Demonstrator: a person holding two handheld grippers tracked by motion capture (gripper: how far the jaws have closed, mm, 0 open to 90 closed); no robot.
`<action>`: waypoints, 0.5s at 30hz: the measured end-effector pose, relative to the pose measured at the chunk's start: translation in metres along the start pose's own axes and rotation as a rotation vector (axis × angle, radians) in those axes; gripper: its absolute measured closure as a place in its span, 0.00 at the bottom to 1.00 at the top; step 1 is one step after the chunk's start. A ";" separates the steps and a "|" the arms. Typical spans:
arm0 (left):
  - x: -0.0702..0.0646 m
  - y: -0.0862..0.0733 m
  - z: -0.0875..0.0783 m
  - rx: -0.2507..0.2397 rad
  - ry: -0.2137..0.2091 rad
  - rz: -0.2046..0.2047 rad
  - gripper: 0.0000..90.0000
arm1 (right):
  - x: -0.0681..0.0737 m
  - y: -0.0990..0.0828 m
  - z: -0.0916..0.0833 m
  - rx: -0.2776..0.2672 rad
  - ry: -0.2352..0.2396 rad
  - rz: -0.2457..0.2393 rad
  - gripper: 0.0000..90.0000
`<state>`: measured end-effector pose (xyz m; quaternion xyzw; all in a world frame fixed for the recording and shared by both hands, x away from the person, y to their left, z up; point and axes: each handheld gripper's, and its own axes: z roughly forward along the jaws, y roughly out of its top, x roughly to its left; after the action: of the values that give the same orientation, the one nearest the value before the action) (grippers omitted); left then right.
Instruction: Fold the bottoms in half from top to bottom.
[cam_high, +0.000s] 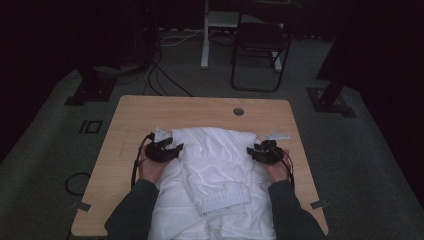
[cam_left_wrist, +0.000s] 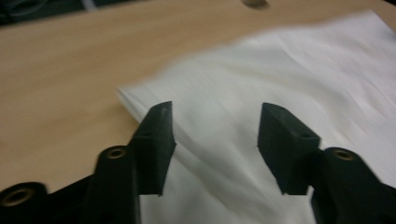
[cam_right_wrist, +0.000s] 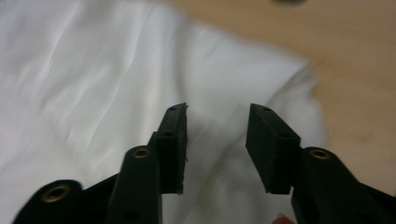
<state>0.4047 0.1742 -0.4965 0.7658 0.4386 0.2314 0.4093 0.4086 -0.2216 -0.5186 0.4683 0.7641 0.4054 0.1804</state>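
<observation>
A white garment (cam_high: 215, 160) lies folded on the wooden table (cam_high: 150, 115), its elastic cuff (cam_high: 225, 200) turned toward the person. My left gripper (cam_high: 172, 148) hovers at the garment's left edge. In the left gripper view its jaws (cam_left_wrist: 215, 109) stand open over the white cloth (cam_left_wrist: 280, 70), gripping nothing. My right gripper (cam_high: 254, 152) is at the garment's right edge. In the right gripper view it (cam_right_wrist: 218, 109) is open too, with the cloth (cam_right_wrist: 93, 70) below and no fold pinched between the pads.
The table has a round cable hole (cam_high: 238, 111) near its far edge. Bare wood (cam_left_wrist: 70, 70) lies left of the garment and more (cam_right_wrist: 355, 70) to its right. Beyond the table stand a dark folding chair (cam_high: 260, 45) and a white desk leg (cam_high: 205, 40), with cables (cam_high: 160, 75) on the carpet.
</observation>
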 end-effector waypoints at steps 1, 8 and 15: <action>0.000 0.000 0.000 0.000 0.000 0.000 0.48 | -0.003 0.005 0.001 -0.010 -0.007 0.007 0.59; 0.041 0.008 0.050 0.074 0.096 -0.095 0.39 | -0.031 0.026 0.032 0.007 -0.038 0.085 0.42; 0.044 0.005 0.080 0.146 0.062 -0.106 0.36 | -0.038 0.025 0.068 0.104 -0.050 0.081 0.33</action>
<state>0.4869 0.1769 -0.5373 0.7619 0.5066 0.2004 0.3502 0.4856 -0.2177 -0.5439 0.5177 0.7597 0.3603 0.1583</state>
